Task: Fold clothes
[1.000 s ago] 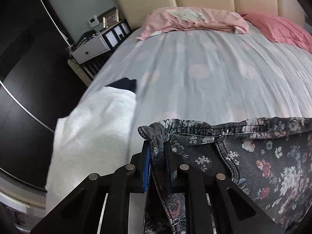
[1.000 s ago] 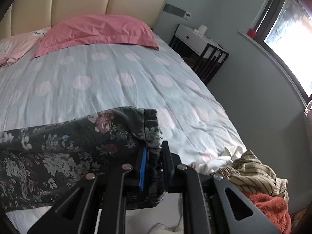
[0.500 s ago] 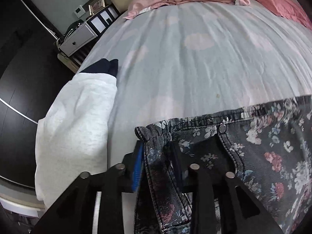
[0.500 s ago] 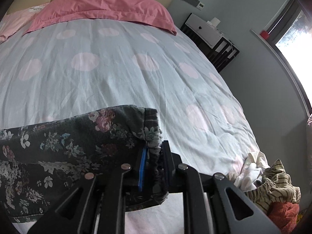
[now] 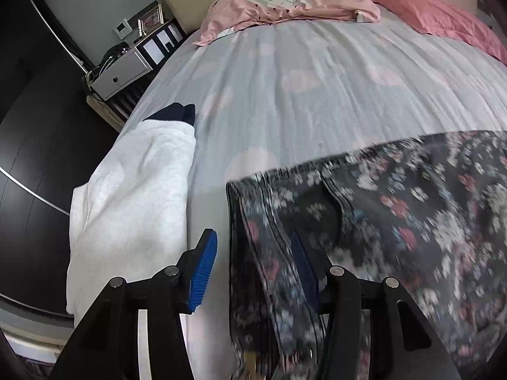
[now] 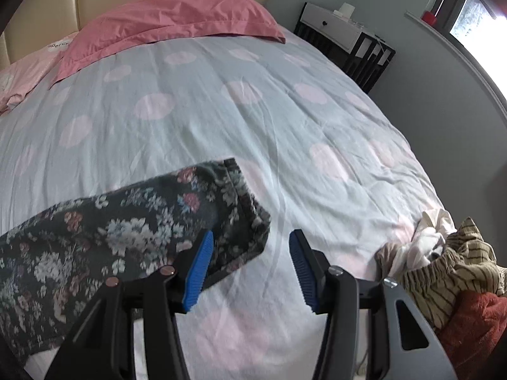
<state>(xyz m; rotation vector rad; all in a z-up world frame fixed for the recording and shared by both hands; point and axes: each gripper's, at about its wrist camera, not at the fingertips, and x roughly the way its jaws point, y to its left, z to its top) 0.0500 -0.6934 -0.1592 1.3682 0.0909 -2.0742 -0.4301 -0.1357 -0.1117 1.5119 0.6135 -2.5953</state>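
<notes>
Both tongs, clamped on the floral trousers half a second ago, have since sprung apart and let the cloth go.

Left tongs (image 5: 253, 272): blue pads wide apart; the trousers' waistband corner passes loosely between them, the right pad partly hidden behind the cloth, the left pad clear of it.

Right tongs (image 6: 250, 269): blue pads wide apart; the trousers' other waistband corner lies against the left pad, with bare bedding between the pads.

Floral trousers (image 5: 396, 221): dark denim-like cloth printed with pink and white flowers, spread across the foot end of the bed, waistband toward the headboard; blurred in the left view, sharp in the right view (image 6: 126, 231).

Bed (image 5: 317, 88): pale blue duvet with faint pink spots, lightly creased.

White garment (image 5: 133, 196): folded, near the bed's left edge, well apart from the trousers; a dark navy piece (image 5: 177, 112) shows at its far end.

Laundry pile (image 6: 443, 269): striped tan, white and red cloth heaped at the bed's right foot corner.

Pillows: light pink pillow (image 5: 285, 6) at the head, left side; deeper pink pillow (image 6: 177, 19) at the head, right side.

Nightstands: left nightstand (image 5: 123, 72) beside the bed's left edge; right nightstand (image 6: 336, 28) beside the right edge.
</notes>
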